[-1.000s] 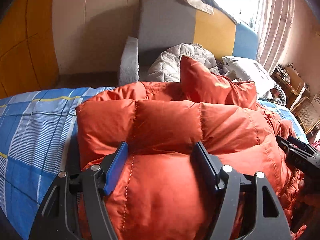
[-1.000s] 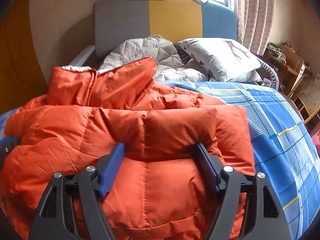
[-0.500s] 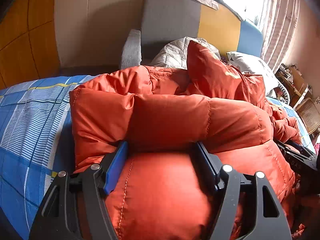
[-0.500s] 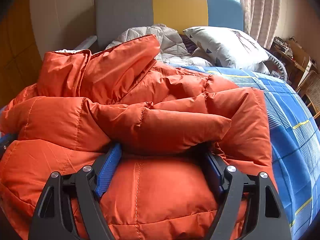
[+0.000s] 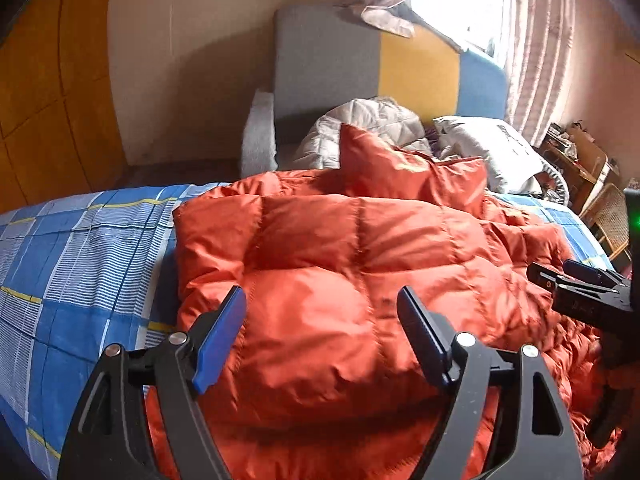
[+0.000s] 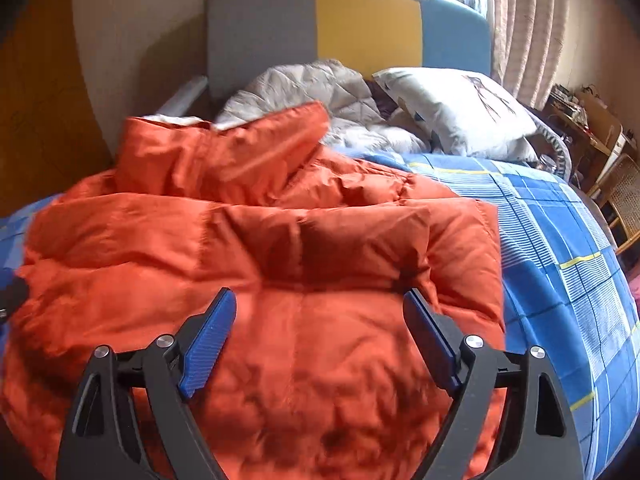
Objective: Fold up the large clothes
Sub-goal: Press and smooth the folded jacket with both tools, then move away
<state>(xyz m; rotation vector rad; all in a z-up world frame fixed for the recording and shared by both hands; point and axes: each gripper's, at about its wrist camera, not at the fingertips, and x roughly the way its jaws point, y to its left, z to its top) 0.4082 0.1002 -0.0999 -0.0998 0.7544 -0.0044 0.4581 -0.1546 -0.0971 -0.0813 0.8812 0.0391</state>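
Orange puffer jacket [image 5: 344, 280] heaped in folds across the middle of the blue checked bedsheet [image 5: 80, 248], collar end raised toward twelve o'clock in both views. Left gripper [image 5: 322, 318] low at six o'clock of its own view, jaws spread wide and just opened further, padding bulging up between the blue pads [image 5: 220, 340] yet not pinched by them. Right gripper [image 6: 320, 320] likewise at six o'clock of its view, jaws apart and just opened further, orange fabric lying loose in the gap, no squeeze on it visible. Same right gripper seen from the left camera as a dark shape at three o'clock, hovering at the jacket's far edge. Folded-over band of quilted panels lying crosswise just beyond both sets of fingertips. Grey quilted garment [image 6: 316, 88] bunched past the jacket at twelve o'clock, touching the collar in the right view. White pillow [image 6: 452, 108] at one o'clock beside it. Headboard [image 6: 360, 24] in grey, yellow and blue panels behind, curtain [image 6: 524, 28] at two o'clock, wicker chair [image 5: 608, 216] at three o'clock by the bed edge.
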